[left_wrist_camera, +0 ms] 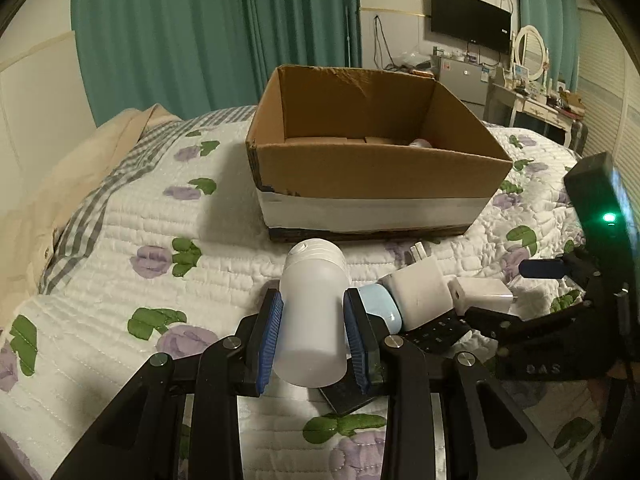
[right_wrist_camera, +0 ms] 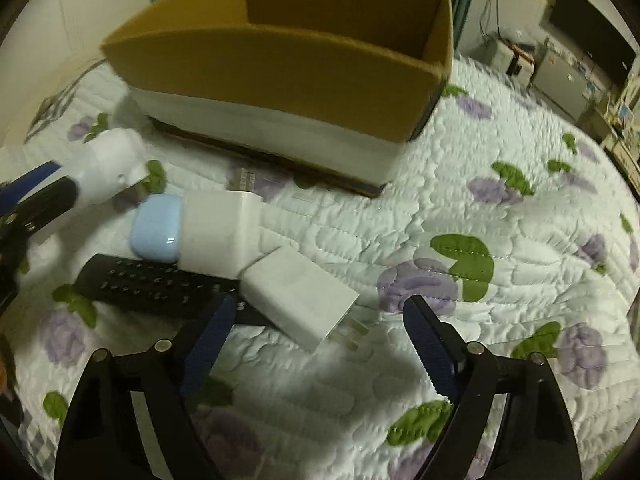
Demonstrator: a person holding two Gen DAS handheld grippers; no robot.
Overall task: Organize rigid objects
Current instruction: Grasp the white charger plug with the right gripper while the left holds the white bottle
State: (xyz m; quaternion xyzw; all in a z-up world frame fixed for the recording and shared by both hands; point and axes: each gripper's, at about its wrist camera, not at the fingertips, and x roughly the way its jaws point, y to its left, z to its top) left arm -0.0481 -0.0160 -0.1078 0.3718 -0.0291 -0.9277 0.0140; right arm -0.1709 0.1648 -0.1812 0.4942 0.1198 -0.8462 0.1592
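My left gripper [left_wrist_camera: 314, 312] is shut on a frosted white plastic bottle [left_wrist_camera: 312, 316] and holds it above the quilt, in front of an open cardboard box [left_wrist_camera: 372, 168]. The bottle also shows at the left of the right wrist view [right_wrist_camera: 106, 170]. My right gripper [right_wrist_camera: 320, 312] is open, its jaws either side of a small white charger [right_wrist_camera: 300, 300]. Beside that lie a larger white charger [right_wrist_camera: 218, 234], a light blue case [right_wrist_camera: 156, 232] and a black remote [right_wrist_camera: 152, 284]. The right gripper also shows in the left wrist view [left_wrist_camera: 548, 284].
Everything lies on a bed with a white quilt [right_wrist_camera: 480, 208] printed with purple flowers. A small pale object [left_wrist_camera: 420, 143] lies inside the box. Green curtains [left_wrist_camera: 200, 40], a wall TV [left_wrist_camera: 470, 20] and a cluttered dresser [left_wrist_camera: 536, 100] stand behind.
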